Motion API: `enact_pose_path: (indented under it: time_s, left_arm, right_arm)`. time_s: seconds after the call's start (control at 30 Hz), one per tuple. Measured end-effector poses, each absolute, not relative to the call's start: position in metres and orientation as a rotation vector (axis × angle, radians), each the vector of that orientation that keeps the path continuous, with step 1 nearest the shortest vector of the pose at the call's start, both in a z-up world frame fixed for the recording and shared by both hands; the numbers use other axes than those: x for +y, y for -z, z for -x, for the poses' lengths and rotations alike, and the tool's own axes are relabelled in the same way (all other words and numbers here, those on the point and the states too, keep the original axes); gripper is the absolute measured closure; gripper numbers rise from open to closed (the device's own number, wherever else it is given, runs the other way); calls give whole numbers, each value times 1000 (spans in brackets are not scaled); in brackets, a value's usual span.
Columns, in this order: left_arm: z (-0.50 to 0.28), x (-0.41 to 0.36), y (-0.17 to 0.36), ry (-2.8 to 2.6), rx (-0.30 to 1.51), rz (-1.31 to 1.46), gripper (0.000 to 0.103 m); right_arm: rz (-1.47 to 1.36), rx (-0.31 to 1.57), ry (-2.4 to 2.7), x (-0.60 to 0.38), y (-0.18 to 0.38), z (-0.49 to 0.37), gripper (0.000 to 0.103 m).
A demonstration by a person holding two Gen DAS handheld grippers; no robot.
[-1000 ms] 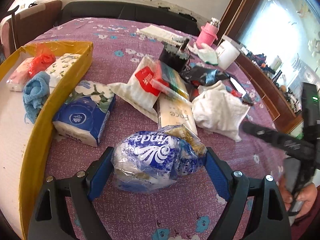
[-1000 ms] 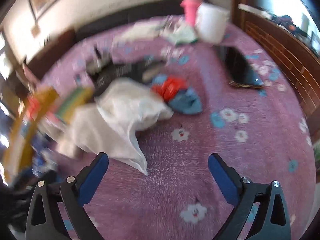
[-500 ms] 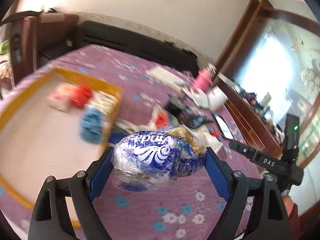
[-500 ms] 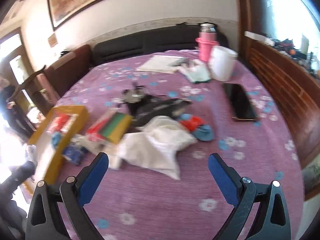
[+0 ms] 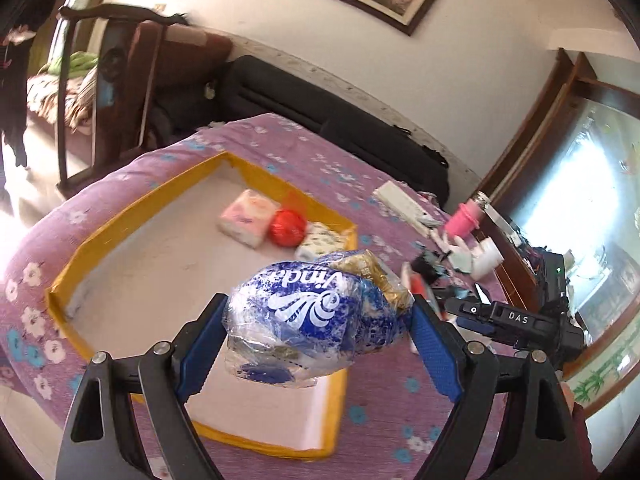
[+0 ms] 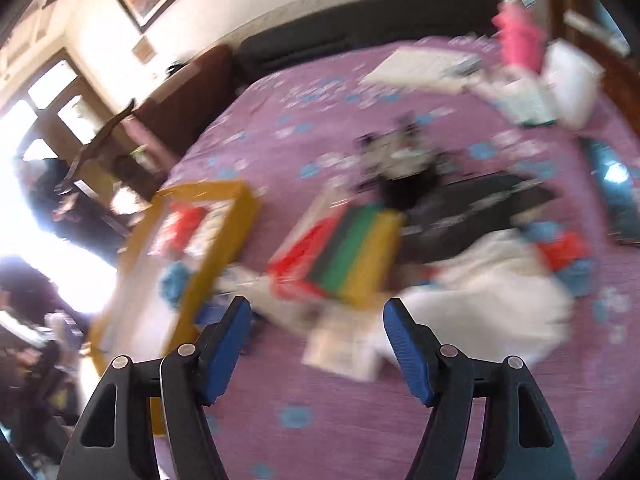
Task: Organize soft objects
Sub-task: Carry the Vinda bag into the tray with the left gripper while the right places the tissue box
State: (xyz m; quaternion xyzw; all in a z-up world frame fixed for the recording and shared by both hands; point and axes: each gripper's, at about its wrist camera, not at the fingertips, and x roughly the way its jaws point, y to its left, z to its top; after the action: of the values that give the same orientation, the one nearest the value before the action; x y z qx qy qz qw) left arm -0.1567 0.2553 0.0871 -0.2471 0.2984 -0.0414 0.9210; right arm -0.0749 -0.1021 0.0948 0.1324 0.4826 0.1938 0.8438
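Lifted off the purple spread and now lower centre above the yellow tray (image 5: 256,172), blue tissue pack (image 5: 316,316) clamped in left tongs (image 5: 316,344); right tongs (image 6: 316,344) narrowing, empty, over the clutter.

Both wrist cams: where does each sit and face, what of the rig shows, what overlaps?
Left wrist: on the left gripper, angled down over the yellow-walled cardboard tray; its blue pads clamp a blue-and-white plastic tissue bag; the right gripper's black body pokes in at right.
Right wrist: on the right gripper, angled down at the purple floral bedspread clutter, blurred; jaws have just been closing, nothing between.
Shared: tray, bedspread, pink bottle.
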Motion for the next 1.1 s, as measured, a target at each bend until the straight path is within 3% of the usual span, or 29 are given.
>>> enact_pose_path:
  time_s: [0.17,0.53,0.57,0.63,0.77,1.1]
  left_arm:
    - [159,276,-79,36,616,505,16]
    - [154,300,-64,11,640,532,16]
    - [155,300,-63,9,642,532,16]
    - [157,300,-63,7,642,534,16]
    - [162,302,-65,-4,639,528,16]
    - [122,328,-90,-14,708,499,16]
  right_arm:
    - [-258,1138,-530,-46,-68,69,29]
    - [-84,1142,-301,22,-48,48,29]
    - [-68,1138,-303,26,-49,48,32]
    - [-84,1136,-369,28,-51,54,62]
    - [-82,1100,-399,20,-59,69,76]
    - [-192,956,-486,7,-112,91,77]
